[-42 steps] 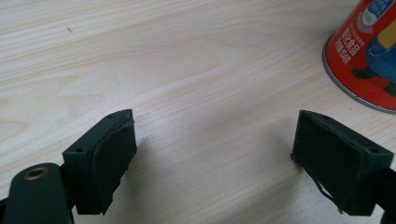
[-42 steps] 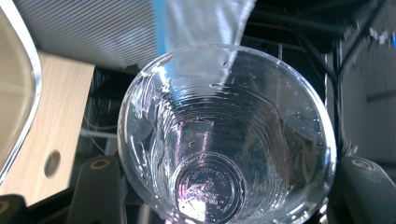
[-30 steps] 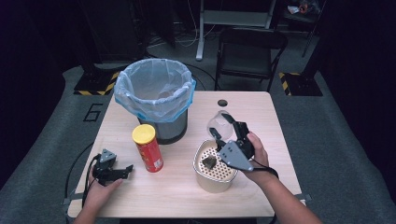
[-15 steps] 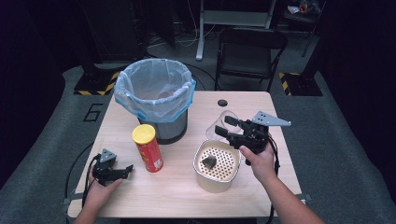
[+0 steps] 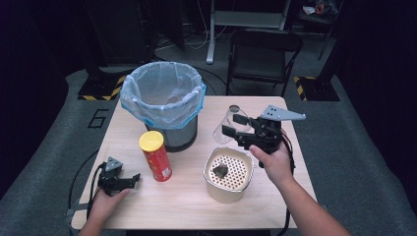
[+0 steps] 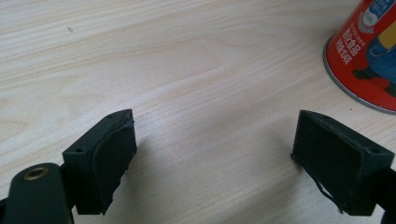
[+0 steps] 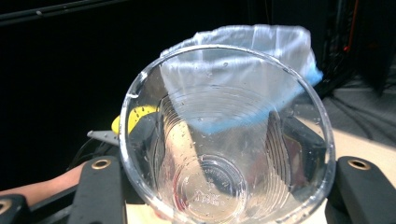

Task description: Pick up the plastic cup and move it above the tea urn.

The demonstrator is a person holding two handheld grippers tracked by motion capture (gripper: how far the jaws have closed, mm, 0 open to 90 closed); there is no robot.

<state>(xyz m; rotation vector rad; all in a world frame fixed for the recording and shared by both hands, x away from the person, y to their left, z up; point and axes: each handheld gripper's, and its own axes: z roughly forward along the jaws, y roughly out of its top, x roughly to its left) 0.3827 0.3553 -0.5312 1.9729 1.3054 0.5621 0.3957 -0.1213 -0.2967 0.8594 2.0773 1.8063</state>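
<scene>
- right claw (image 5: 235, 126) is gripping a clear plastic cup (image 5: 225, 126) on its side, just above the white strainer (image 5: 228, 175)
- left claw (image 5: 129, 179) is sitting wide open on the desk (image 5: 187, 206), chip can (image 5: 155, 156) just beside it

My right gripper (image 5: 235, 125) grips a clear plastic cup (image 5: 226, 125) tilted on its side, held above the table (image 5: 187, 206). Just below it stands a perforated white container (image 5: 228, 174) with a dark lump (image 5: 219, 170) inside. Far to its left, my left gripper (image 5: 129, 179) rests open-jawed near a red can (image 5: 156, 156), beside the lined bin (image 5: 163, 101).
</scene>
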